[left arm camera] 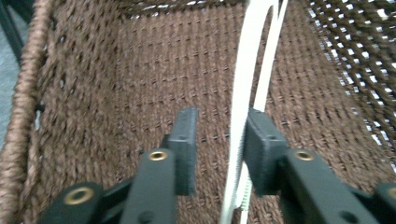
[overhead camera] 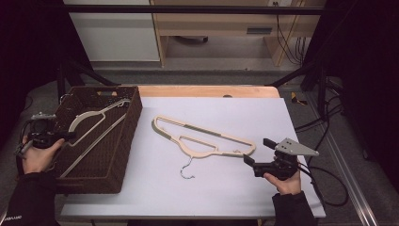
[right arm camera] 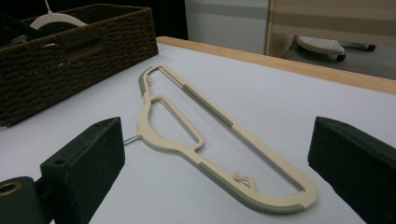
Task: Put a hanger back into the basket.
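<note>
A pale, slim hanger (left arm camera: 243, 93) stands between the slackened left gripper (left arm camera: 219, 140) jaws, grazing one pad, inside the woven basket (left arm camera: 93, 93).

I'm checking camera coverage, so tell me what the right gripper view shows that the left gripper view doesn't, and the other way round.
Right gripper view alone: the beige hanger lying flat on the white table, between the widely parted jaws of the right hand-held gripper.

Left gripper view alone: the basket's woven floor from inside, with the left hand-held gripper around a white strip, one pad clear of it.

Shared: the brown wicker basket and the white hanger in it.
</note>
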A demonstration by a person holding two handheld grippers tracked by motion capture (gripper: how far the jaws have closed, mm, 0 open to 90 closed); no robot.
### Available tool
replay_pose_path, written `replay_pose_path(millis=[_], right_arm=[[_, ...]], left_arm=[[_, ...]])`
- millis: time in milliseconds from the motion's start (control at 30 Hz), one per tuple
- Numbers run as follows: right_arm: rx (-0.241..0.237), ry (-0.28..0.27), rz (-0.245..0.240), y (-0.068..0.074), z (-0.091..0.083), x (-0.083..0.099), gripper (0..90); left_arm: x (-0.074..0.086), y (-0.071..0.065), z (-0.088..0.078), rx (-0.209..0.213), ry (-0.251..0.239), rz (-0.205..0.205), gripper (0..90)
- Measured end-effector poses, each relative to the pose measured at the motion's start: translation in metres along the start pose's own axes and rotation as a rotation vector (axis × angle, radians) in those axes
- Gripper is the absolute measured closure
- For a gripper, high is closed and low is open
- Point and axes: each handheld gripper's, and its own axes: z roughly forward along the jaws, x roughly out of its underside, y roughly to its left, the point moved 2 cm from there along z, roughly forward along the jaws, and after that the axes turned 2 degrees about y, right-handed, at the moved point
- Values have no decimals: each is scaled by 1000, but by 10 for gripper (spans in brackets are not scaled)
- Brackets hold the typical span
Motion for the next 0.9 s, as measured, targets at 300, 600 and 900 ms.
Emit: replay_pose_path(millis=[300, 600, 900], right_arm=[[-1, -3, -4, 0, 0, 0, 43], [-4, -3, -7, 1, 0, -1, 44], [-10, -4, -10, 2, 0, -1, 45]], left_arm=[[-3, -2, -11, -4, -88, -6, 454], [-16, -33, -52, 75, -297, 54, 282], [-18, -97, -72, 177, -417, 136, 110]])
